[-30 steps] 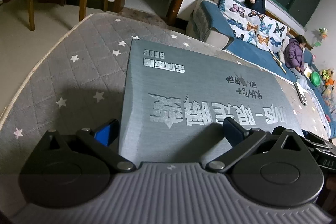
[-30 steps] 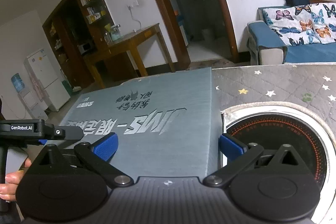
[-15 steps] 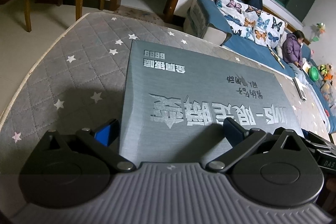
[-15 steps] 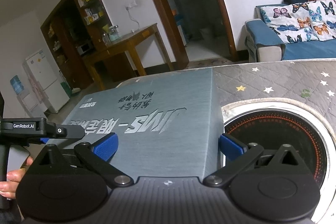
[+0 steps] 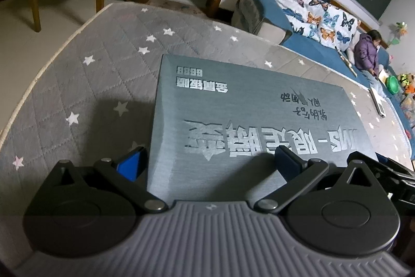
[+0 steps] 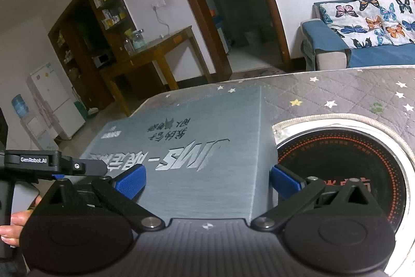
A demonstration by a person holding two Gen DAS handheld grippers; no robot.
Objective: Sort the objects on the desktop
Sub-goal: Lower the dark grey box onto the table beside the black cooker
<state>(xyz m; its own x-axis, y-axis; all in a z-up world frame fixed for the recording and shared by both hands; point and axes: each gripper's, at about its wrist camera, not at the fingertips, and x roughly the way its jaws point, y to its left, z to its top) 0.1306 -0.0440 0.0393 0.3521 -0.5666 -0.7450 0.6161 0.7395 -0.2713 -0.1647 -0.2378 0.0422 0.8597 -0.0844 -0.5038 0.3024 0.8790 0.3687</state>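
Grey brushed card covers the big flat box, which lies lid-up on the quilted, star-printed surface, silver lettering facing away from both cameras. It is too wide for a single gripper to span, and that likely explains why one sits at each near corner.

Left gripper: jaws spread wide, one blue pad just outside the box's left edge, the other hovering over the lid, so it straddles that corner and clamps nothing. Right gripper: jaws equally apart, one pad over the lid and the other just off the box's right edge, above the round black-and-red dial set into the surface close beside the box. A hand shows at the left of the right wrist view, holding the other tool's handle.

Such a mirrored placement suggests a two-sided push or lift, since the box looks stiff and light but awkward to pinch. Whether any pad actually touches the card I cannot tell.
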